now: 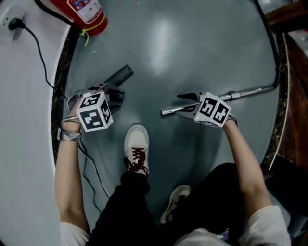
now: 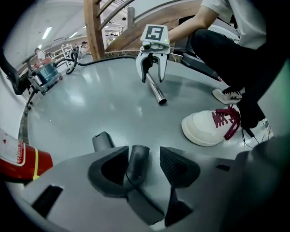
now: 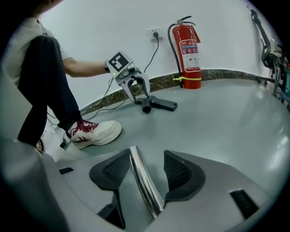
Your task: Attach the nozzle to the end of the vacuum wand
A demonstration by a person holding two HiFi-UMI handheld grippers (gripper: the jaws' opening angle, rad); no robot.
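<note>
Jaws stand apart on both: left tool (image 2: 144, 155) straddles nozzle (image 1: 120, 76), right tool (image 3: 146, 158) straddles wand (image 1: 250, 91).

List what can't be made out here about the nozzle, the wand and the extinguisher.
- Nozzle: in the head view, its near part is hidden under the left gripper.
- Wand: in the head view, its far end joins a hose that the top edge cuts off.
- Fire extinguisher: in the head view, it is cropped by the top edge and its label print is too small to read.
</note>
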